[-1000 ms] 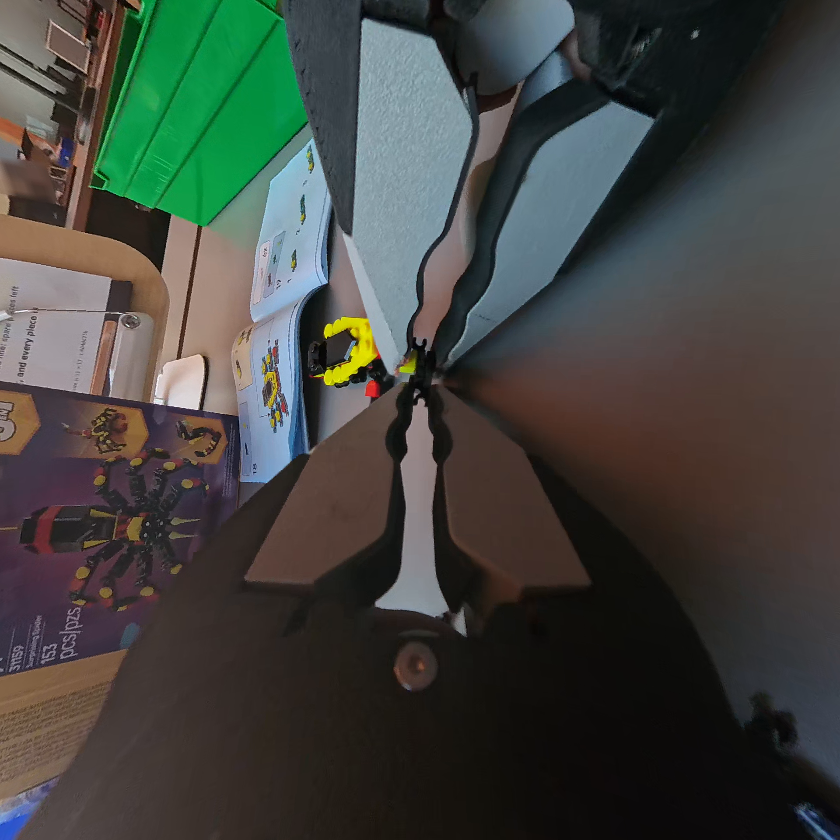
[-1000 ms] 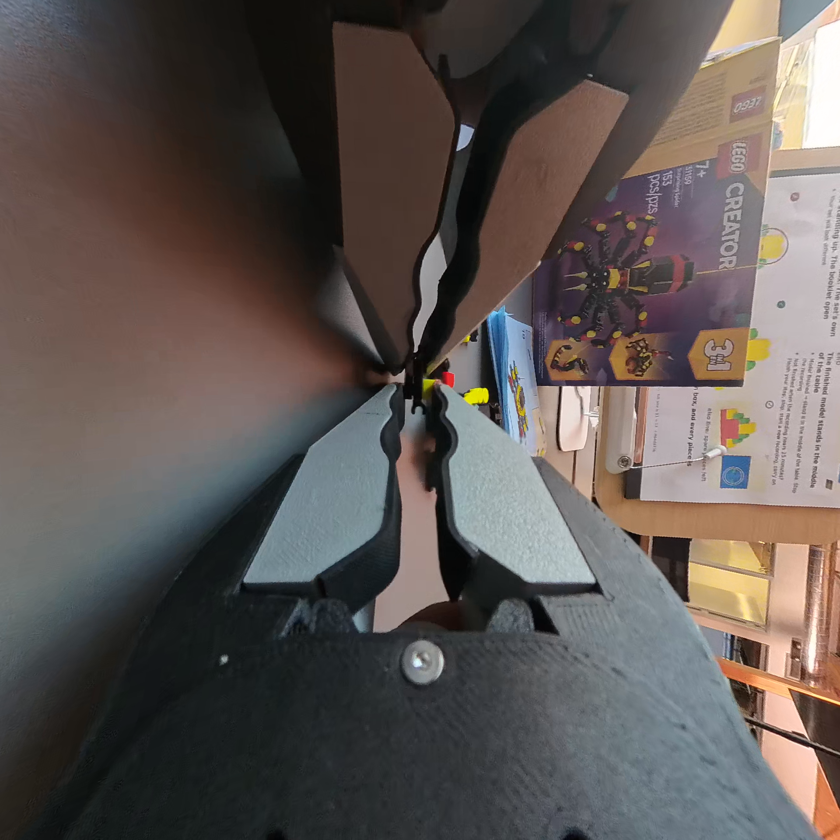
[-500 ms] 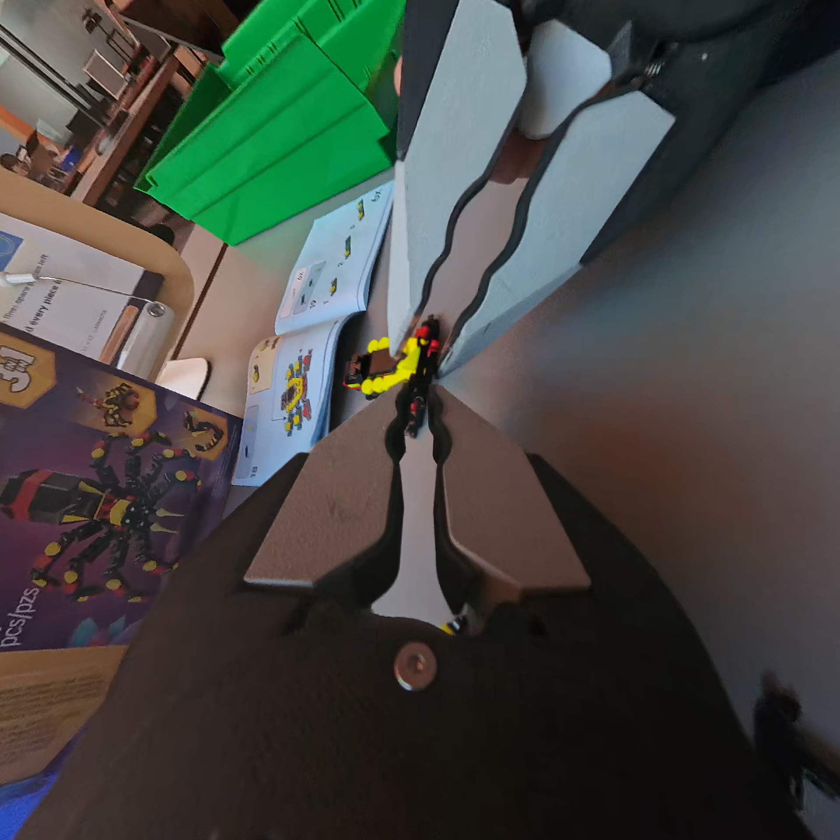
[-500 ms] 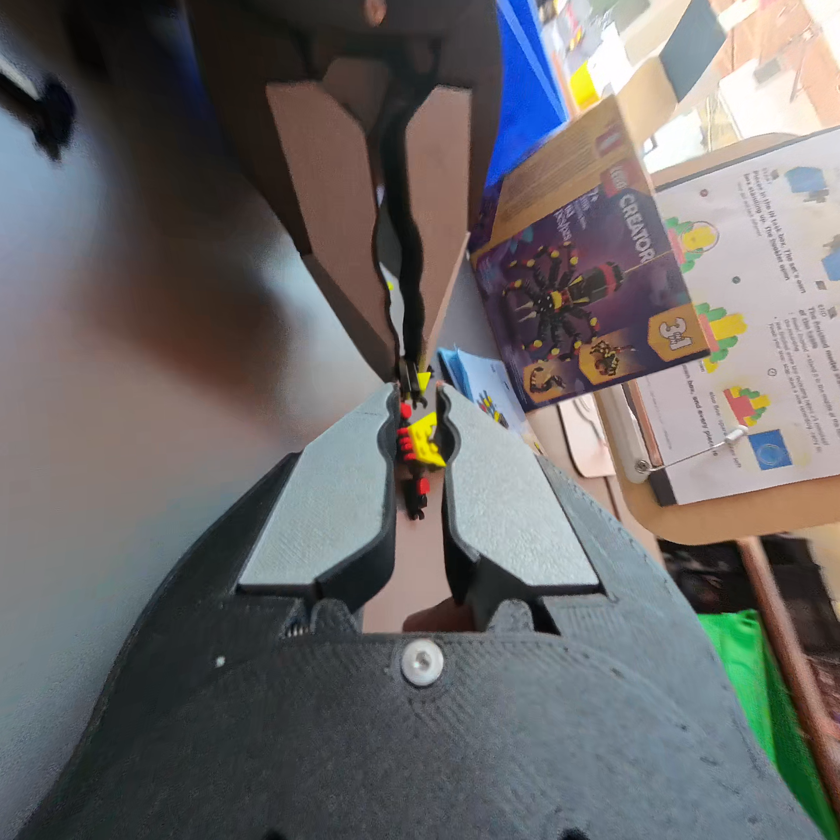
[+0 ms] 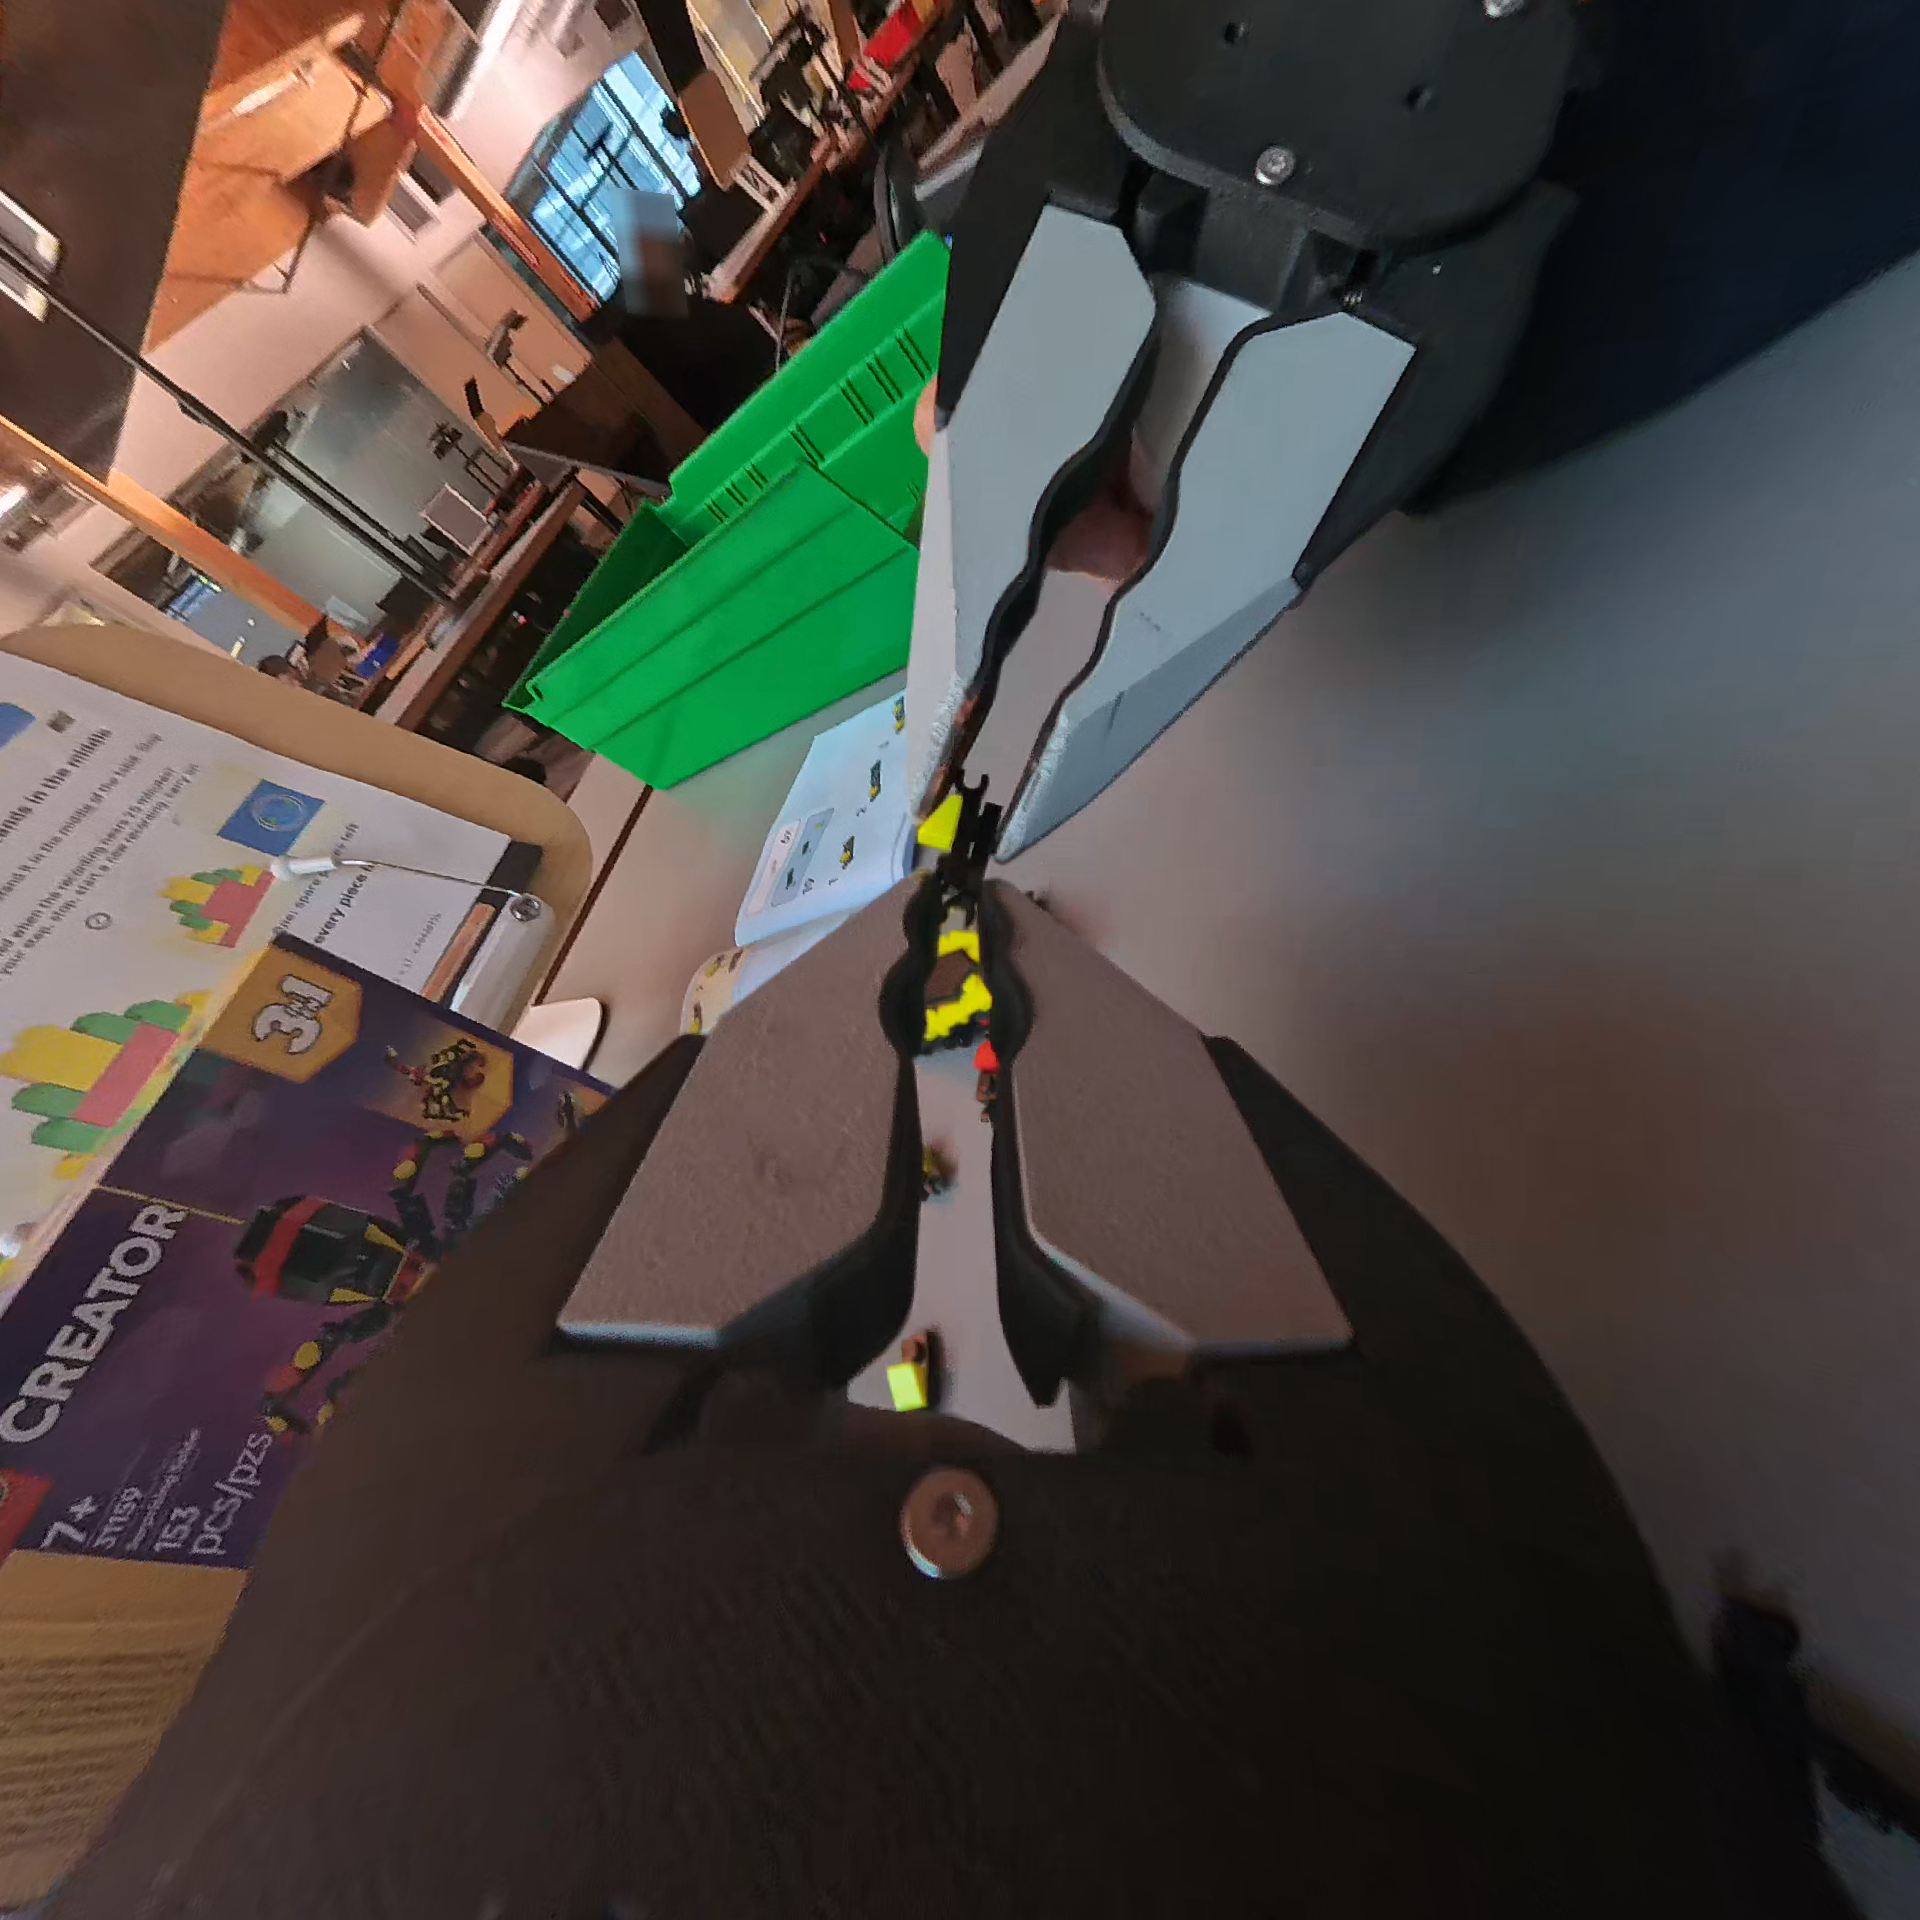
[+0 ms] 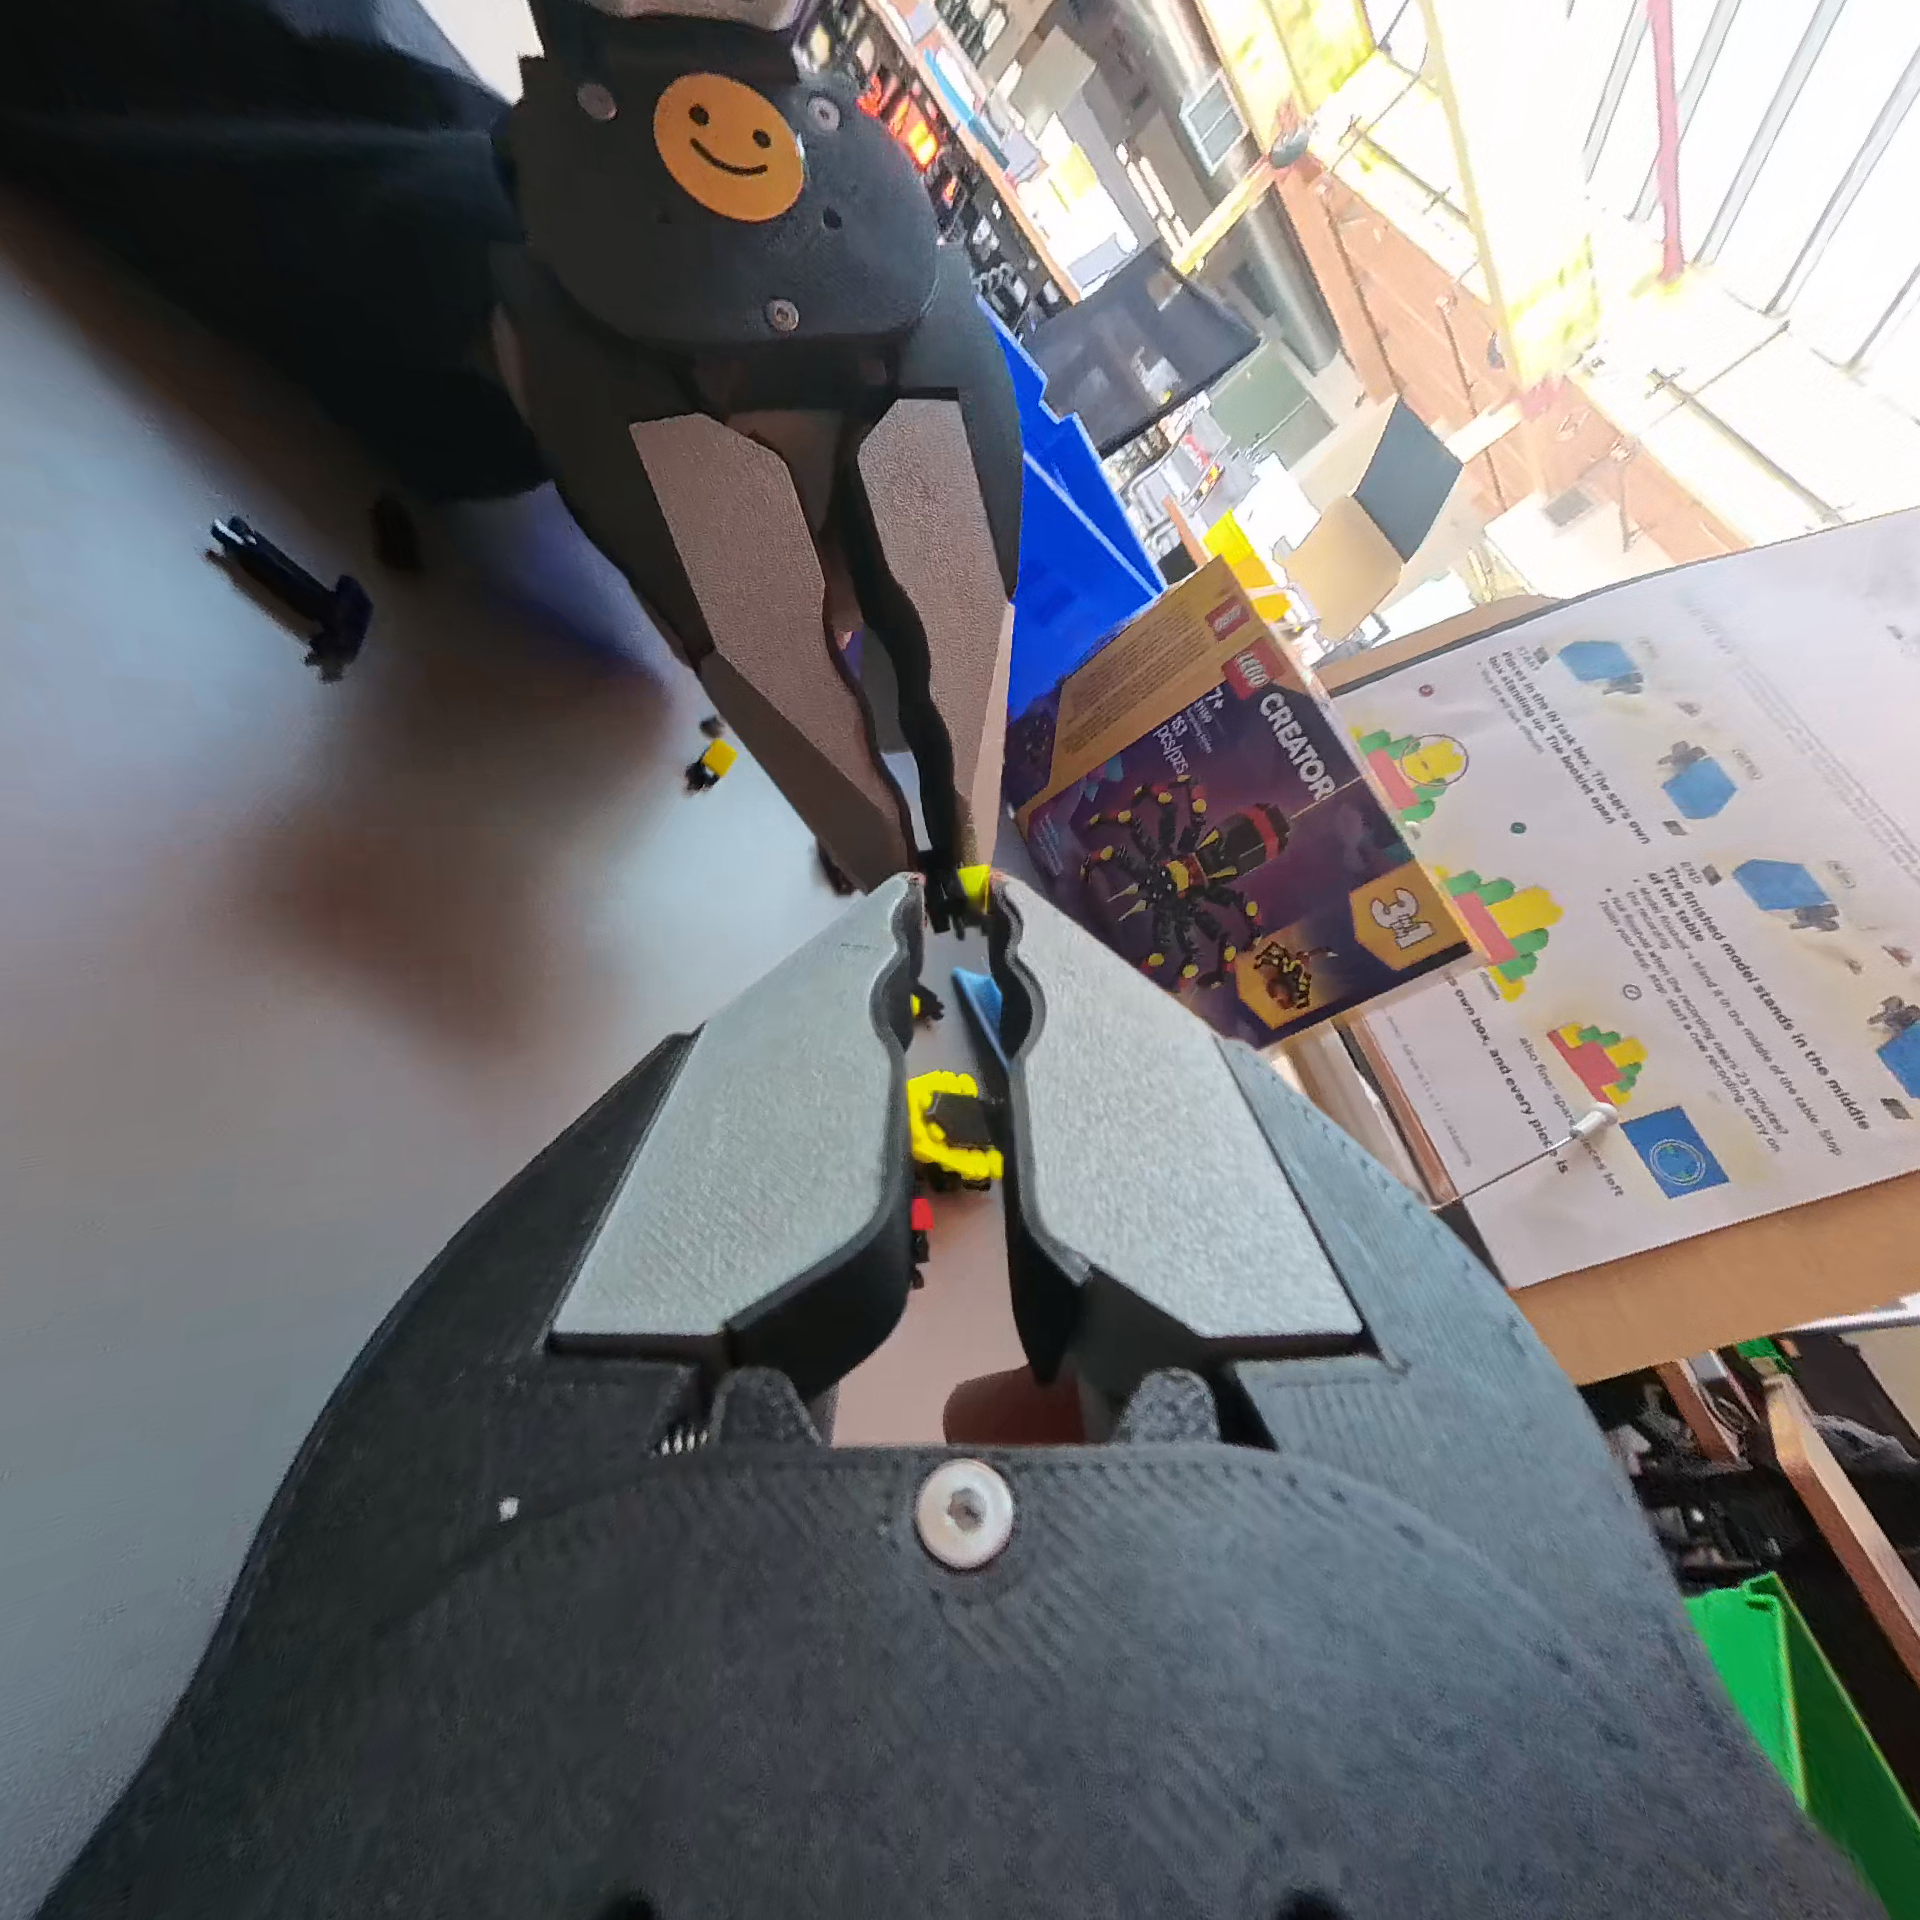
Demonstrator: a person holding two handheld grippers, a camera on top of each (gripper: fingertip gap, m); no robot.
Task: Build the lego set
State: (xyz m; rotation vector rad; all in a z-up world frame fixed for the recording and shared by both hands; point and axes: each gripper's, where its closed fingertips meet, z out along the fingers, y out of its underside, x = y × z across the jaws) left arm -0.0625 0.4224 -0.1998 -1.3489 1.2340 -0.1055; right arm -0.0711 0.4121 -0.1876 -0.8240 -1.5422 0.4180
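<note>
My left gripper (image 5: 951, 906), with brown pads, and my right gripper (image 6: 956, 902), with grey pads, meet tip to tip above the grey table. Both are shut on a small black lego piece (image 5: 966, 844) with a yellow wedge (image 5: 938, 831) on it. In the right wrist view the piece (image 6: 961, 888) sits between the two pairs of tips. The left gripper (image 6: 935, 831) comes down from above there, and the right gripper (image 5: 966, 821) does so in the left wrist view. A yellow and black lego assembly (image 5: 956, 1000) lies on the table below; it also shows in the right wrist view (image 6: 951, 1127).
The purple lego box (image 5: 260, 1247) (image 6: 1226, 831) and a clipboard with a printed sheet (image 6: 1662, 883) stand beside the work spot. The open instruction booklet (image 5: 831, 842) and green bins (image 5: 748, 582) lie beyond. Blue bins (image 6: 1070, 540), a black pin (image 6: 291, 592) and a yellow piece (image 6: 712, 764) are nearby. The black pin (image 6: 291, 592) is about 15 centimeters from both grippers' fingertips. The left camera catches it too, in the left wrist view (image 5: 1880, 1750).
Both grippers stayed shut and tip to tip but tilted and rose, so the views now look along the table into the room. The yellow and black assembly now shows below the fingers.
</note>
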